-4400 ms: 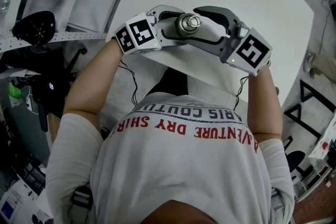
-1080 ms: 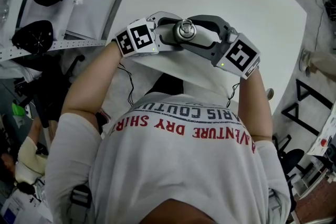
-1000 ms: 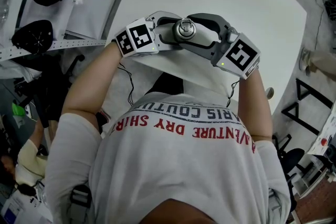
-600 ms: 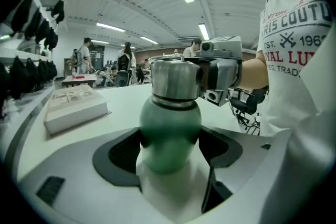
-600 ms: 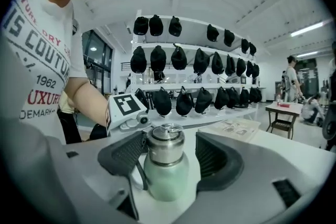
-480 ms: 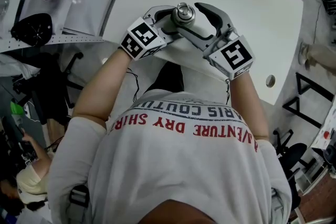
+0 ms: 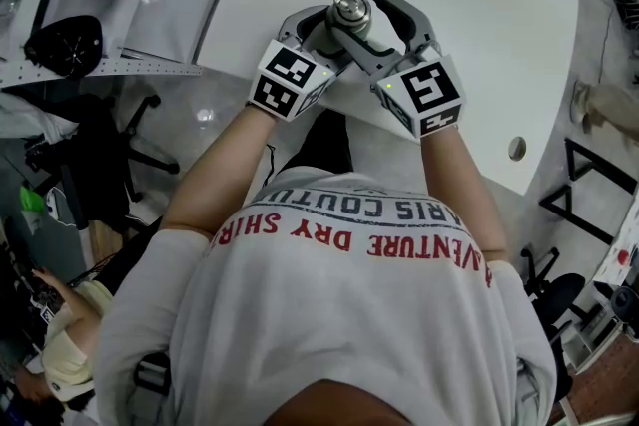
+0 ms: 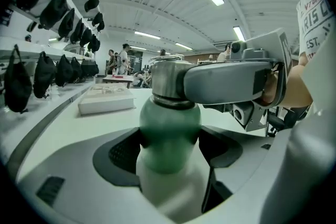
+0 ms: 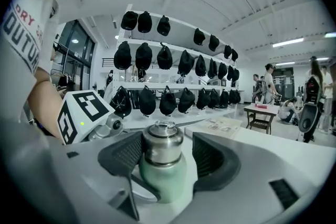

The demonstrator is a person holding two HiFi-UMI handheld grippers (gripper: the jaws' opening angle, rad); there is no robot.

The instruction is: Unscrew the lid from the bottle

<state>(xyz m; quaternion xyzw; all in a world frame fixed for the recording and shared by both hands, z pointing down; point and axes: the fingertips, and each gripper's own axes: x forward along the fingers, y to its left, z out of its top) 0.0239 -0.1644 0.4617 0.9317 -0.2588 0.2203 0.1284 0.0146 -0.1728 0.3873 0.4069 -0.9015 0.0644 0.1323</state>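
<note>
Lid of round brushed steel [image 9: 163, 141] stands upright, mid-frame, between the wide jaws of your right tool [image 9: 168, 153], which have just been opening; your left tool [image 8: 169, 150] clamps the green-and-white bottle [image 8: 168, 123] directly below it.

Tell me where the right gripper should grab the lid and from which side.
Grip the steel lid on its round side wall, above the green bottle, pads on opposite sides. Come in level from the side: the bottle stands upright, its body clamped in the left gripper. The right gripper, whose jaws have just been opening, straddles the lid without pressing.
</note>
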